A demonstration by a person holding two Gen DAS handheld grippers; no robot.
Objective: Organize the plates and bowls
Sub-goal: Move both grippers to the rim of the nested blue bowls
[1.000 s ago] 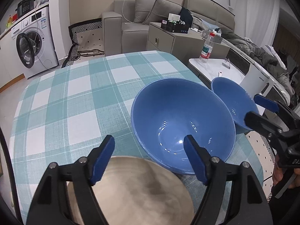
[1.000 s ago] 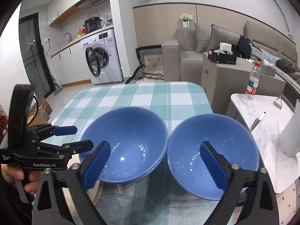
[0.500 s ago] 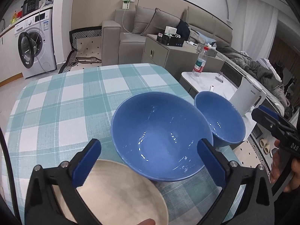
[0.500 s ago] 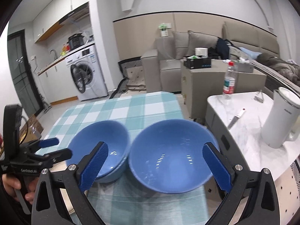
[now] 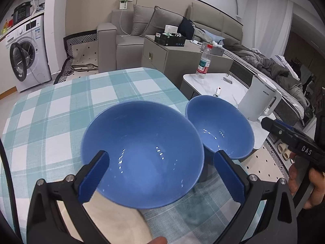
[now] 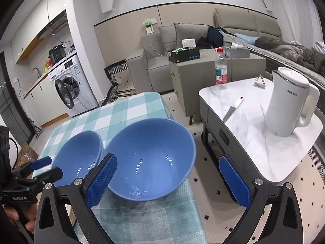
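Plate (image 5: 113,223) half hidden beneath left bowl (image 5: 142,152); both tools (image 5: 162,174) (image 6: 168,181) wide apart, empty.

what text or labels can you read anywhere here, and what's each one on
"DAS": on the body of the right hand-held gripper, seen from the left wrist view.
"AUX": on the white kettle, small, partly blurred.
Left hand-held gripper: white lettering too blurred to read.
Water bottle label and washing machine stickers: too small to read.

Left tongs (image 5: 161,178) wide open, angled down; right tongs (image 6: 168,180) open, empty.
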